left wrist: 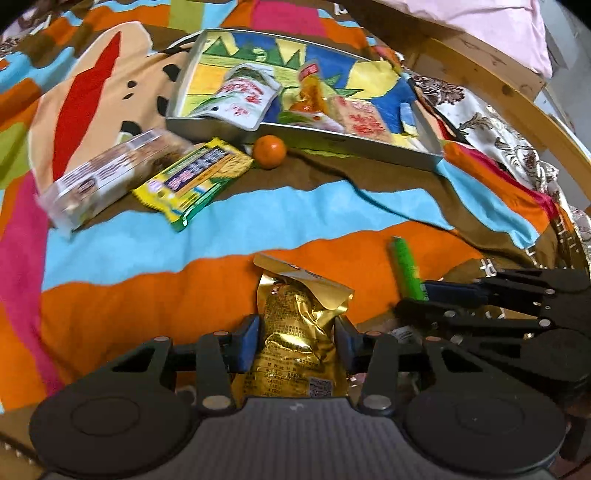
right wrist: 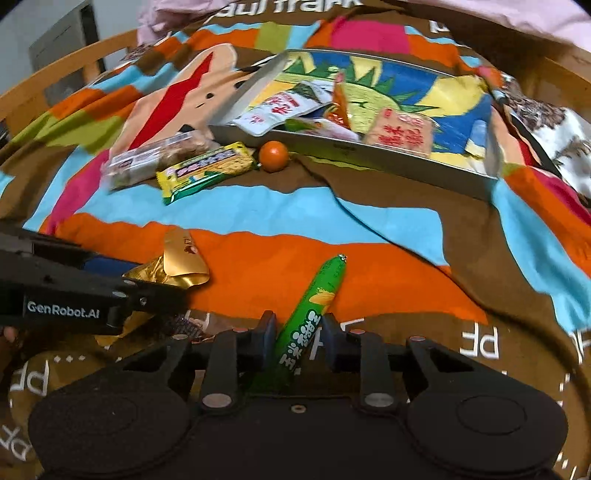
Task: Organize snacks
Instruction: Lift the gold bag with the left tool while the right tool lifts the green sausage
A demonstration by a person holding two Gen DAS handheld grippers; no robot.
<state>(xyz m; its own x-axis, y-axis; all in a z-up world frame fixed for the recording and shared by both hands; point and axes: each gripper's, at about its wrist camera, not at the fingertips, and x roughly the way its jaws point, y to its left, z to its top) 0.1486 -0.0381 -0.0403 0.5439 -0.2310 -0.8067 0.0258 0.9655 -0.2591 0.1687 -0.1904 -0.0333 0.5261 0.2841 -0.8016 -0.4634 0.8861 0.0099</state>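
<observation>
My left gripper [left wrist: 299,339] is shut on a gold foil snack packet [left wrist: 301,321], its blue pads squeezing the crumpled foil from both sides. In the right wrist view, my right gripper [right wrist: 299,339] is shut on a green corn sausage stick [right wrist: 314,306] that slants up and away from the pads. The two grippers sit side by side over the orange stripe of the blanket. The right gripper [left wrist: 413,297] shows with the sausage [left wrist: 406,266] in the left wrist view. Farther back lies a metal tray [left wrist: 221,127] [right wrist: 332,146] holding several snack packets.
An orange fruit [left wrist: 269,151] [right wrist: 273,156], a yellow-green biscuit packet [left wrist: 192,181] [right wrist: 207,170] and a clear cookie box [left wrist: 107,181] [right wrist: 155,158] lie on the blanket in front of the tray. A curved wooden bed rail [left wrist: 498,85] and a pink pillow [left wrist: 491,26] border the far side.
</observation>
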